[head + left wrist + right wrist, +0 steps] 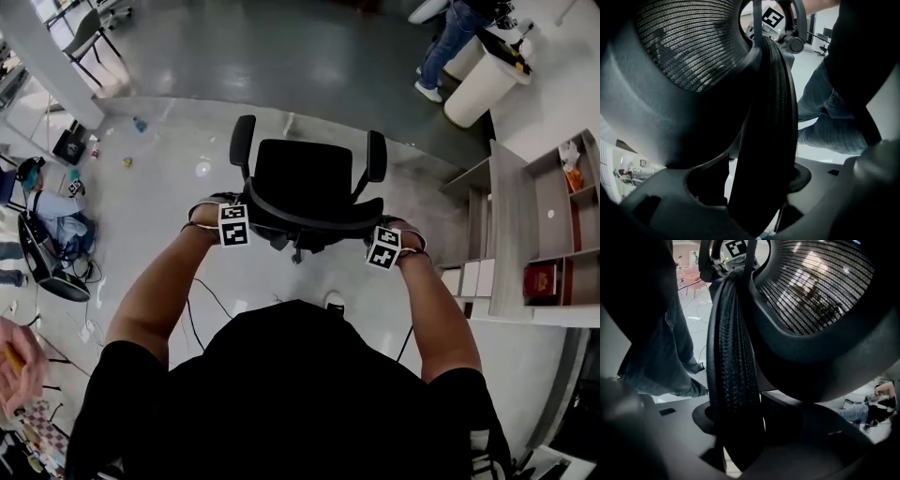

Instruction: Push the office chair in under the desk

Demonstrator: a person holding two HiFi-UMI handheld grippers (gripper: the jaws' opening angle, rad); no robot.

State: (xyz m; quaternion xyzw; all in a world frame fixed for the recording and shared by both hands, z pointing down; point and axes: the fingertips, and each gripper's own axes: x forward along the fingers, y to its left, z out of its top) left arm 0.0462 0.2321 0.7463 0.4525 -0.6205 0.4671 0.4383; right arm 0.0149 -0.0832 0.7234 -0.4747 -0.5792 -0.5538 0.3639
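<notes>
Open-plan office workspace, busy and a little cluttered

A black mesh office chair (pixel 305 183) stands on a glossy grey floor (pixel 281 66). To its right, a wood-grain worktop (pixel 508 234) adjoins a shelf unit (pixel 562 220) holding boxes. Loose cables (pixel 208 292) trail near its base, bags (pixel 56 225) lie well to its left, and a person in jeans (pixel 448 45) stands beyond it on the right.
</notes>
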